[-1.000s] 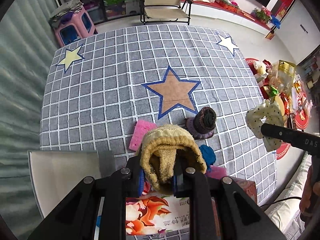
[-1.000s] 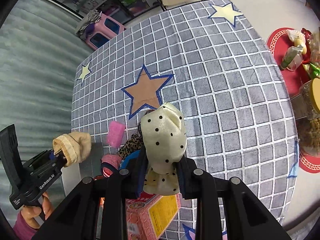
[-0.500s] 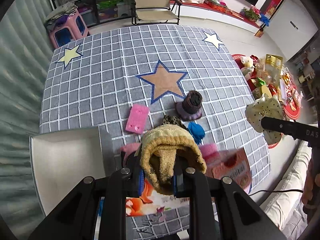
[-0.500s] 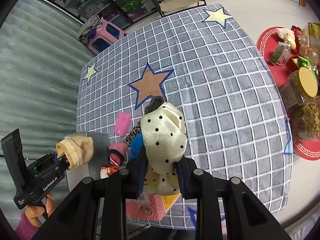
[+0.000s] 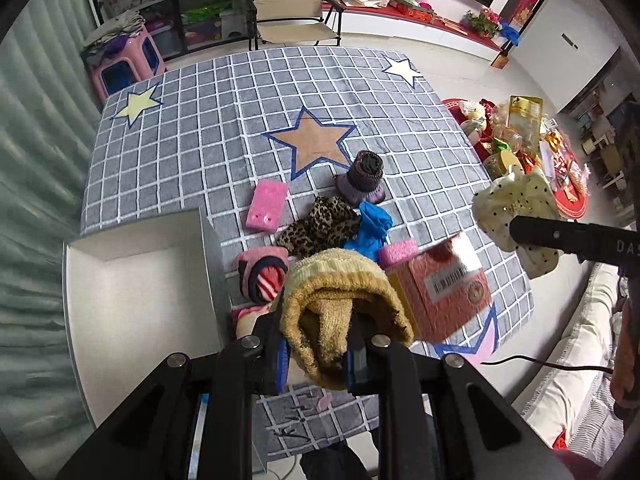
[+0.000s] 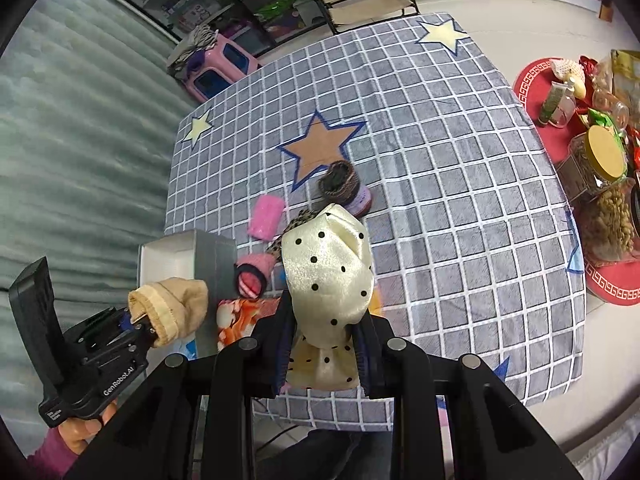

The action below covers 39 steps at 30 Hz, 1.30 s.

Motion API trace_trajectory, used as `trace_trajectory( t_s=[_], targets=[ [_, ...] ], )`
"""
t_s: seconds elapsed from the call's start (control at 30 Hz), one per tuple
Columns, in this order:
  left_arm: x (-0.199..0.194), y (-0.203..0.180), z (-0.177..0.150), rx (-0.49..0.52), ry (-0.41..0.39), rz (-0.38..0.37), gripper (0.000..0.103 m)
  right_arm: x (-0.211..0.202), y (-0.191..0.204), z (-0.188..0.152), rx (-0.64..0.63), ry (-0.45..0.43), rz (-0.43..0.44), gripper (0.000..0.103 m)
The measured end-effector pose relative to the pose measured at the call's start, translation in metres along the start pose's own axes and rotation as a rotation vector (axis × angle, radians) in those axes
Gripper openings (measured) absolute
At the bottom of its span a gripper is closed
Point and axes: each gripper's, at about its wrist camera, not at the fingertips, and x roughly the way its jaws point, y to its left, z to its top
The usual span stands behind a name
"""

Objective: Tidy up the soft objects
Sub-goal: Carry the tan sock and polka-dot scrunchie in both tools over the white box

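Note:
My left gripper [image 5: 316, 364] is shut on a tan knitted sock [image 5: 340, 300], held high above the table's near edge; it also shows in the right wrist view [image 6: 170, 308]. My right gripper [image 6: 324, 356] is shut on a cream polka-dot cloth [image 6: 328, 268], seen at the right of the left wrist view [image 5: 516, 208]. On the checked tablecloth [image 5: 192, 152] lie a purple knitted roll [image 5: 362, 178], a leopard-print cloth [image 5: 320, 226], a blue cloth [image 5: 372, 228], a pink striped sock roll [image 5: 262, 274] and two pink sponges [image 5: 267, 205].
An open white box [image 5: 136, 312] stands at the table's near left. A pink carton [image 5: 440, 288] and a flowered box [image 6: 240, 316] sit near the front edge. A red side table with jars [image 6: 592, 184] stands to the right. A folding chair [image 5: 288, 12] stands beyond the table.
Both grippers have risen and pulled back from the table, still holding their cloths. More of the table, the white box and the pile of soft things has come into view.

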Motion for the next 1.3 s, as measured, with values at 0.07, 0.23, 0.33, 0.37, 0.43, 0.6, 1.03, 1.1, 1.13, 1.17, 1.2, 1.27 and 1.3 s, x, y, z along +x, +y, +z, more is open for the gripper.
trace_trajectory(
  t_s=[0.07,0.23,0.33,0.37,0.43,0.6,1.03,1.1,1.13,1.17,1.2,1.27,1.3],
  targets=[
    [-0.003,0.003,-0.006,-0.007,-0.003,-0.004,0.022,-0.001,0.008,-0.005,-0.01,0.005,0.005,0.029],
    [-0.009,0.013,-0.019,-0.026,-0.013,-0.004,0.022,0.001,0.029,-0.019,-0.038,0.021,0.014,0.029],
    [-0.014,0.021,-0.026,-0.045,-0.021,-0.003,0.022,0.003,0.041,-0.025,-0.055,0.03,0.015,0.029],
    [-0.014,0.023,-0.028,-0.051,-0.023,-0.002,0.022,0.004,0.046,-0.027,-0.063,0.033,0.014,0.029],
    [-0.018,0.03,-0.034,-0.066,-0.028,0.001,0.022,0.006,0.053,-0.029,-0.077,0.038,0.014,0.029],
    [-0.025,0.05,-0.047,-0.109,-0.039,0.015,0.022,0.013,0.077,-0.036,-0.123,0.055,0.022,0.029],
    [-0.036,0.109,-0.082,-0.262,-0.055,0.067,0.022,0.051,0.146,-0.051,-0.293,0.148,0.036,0.029],
    [-0.036,0.117,-0.087,-0.282,-0.054,0.076,0.022,0.057,0.158,-0.052,-0.322,0.16,0.036,0.029],
    [-0.036,0.12,-0.089,-0.29,-0.054,0.079,0.022,0.06,0.164,-0.053,-0.337,0.165,0.035,0.029],
    [-0.036,0.123,-0.091,-0.3,-0.053,0.081,0.022,0.063,0.17,-0.054,-0.353,0.169,0.033,0.029],
    [-0.037,0.126,-0.092,-0.307,-0.053,0.085,0.022,0.065,0.177,-0.055,-0.373,0.172,0.032,0.029],
    [-0.037,0.132,-0.095,-0.324,-0.053,0.09,0.022,0.071,0.189,-0.056,-0.401,0.182,0.036,0.029],
    [-0.037,0.135,-0.097,-0.333,-0.054,0.093,0.022,0.074,0.195,-0.057,-0.416,0.19,0.04,0.029]
  ],
)
